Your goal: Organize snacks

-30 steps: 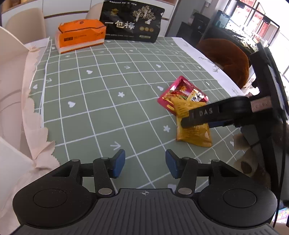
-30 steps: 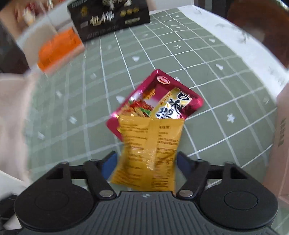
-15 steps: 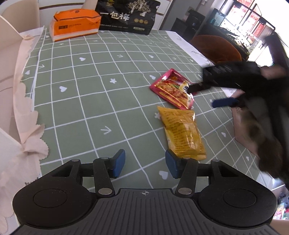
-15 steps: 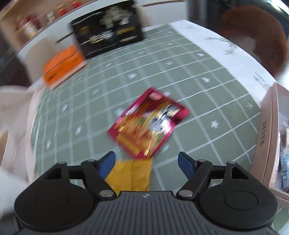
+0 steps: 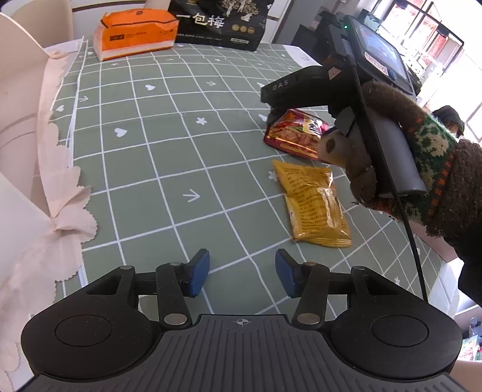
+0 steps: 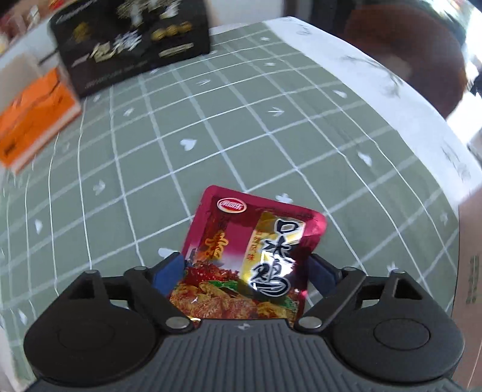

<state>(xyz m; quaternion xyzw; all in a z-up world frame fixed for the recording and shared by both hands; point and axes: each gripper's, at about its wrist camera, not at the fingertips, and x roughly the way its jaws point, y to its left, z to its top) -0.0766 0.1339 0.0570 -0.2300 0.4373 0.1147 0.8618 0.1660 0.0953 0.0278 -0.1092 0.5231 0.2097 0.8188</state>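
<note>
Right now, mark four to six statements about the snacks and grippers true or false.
1. The red packet lies between the right gripper's open jaws. True.
2. The yellow packet lies on top of the red packet. False: they lie apart on the tablecloth.
3. The left gripper holds the yellow packet. False: it is open and empty.
4. An orange pack sits beside a black bag at the far edge. True.

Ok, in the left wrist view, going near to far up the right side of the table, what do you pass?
yellow snack packet → red snack packet → right gripper → black plum bag
</note>
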